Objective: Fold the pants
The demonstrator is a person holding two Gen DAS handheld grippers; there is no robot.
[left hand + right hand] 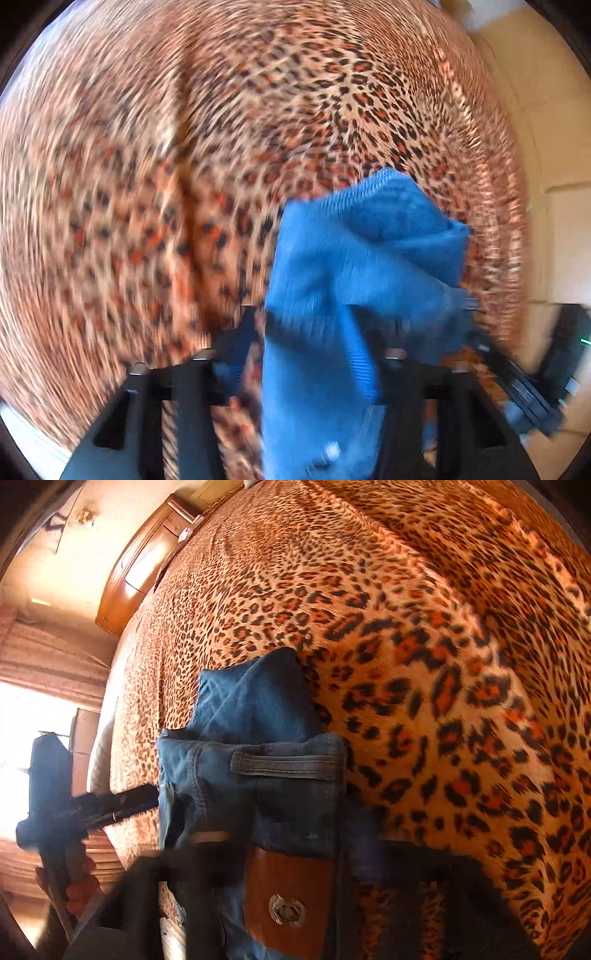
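Jaws pinch bunched blue denim pants point(354, 258) over plush leopard-print bedspread point(147, 147).

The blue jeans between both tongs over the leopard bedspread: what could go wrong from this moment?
1. The left tongs hold only a bunched wad of the blue jeans, so the fabric may slip out or the fold may come crooked.
2. In the right wrist view, the waistband with its brown leather patch sits thick in the right tongs; the layers could shift unevenly.

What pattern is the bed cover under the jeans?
Leopard print, orange and black, on the bed cover; sharpest in the right wrist view.
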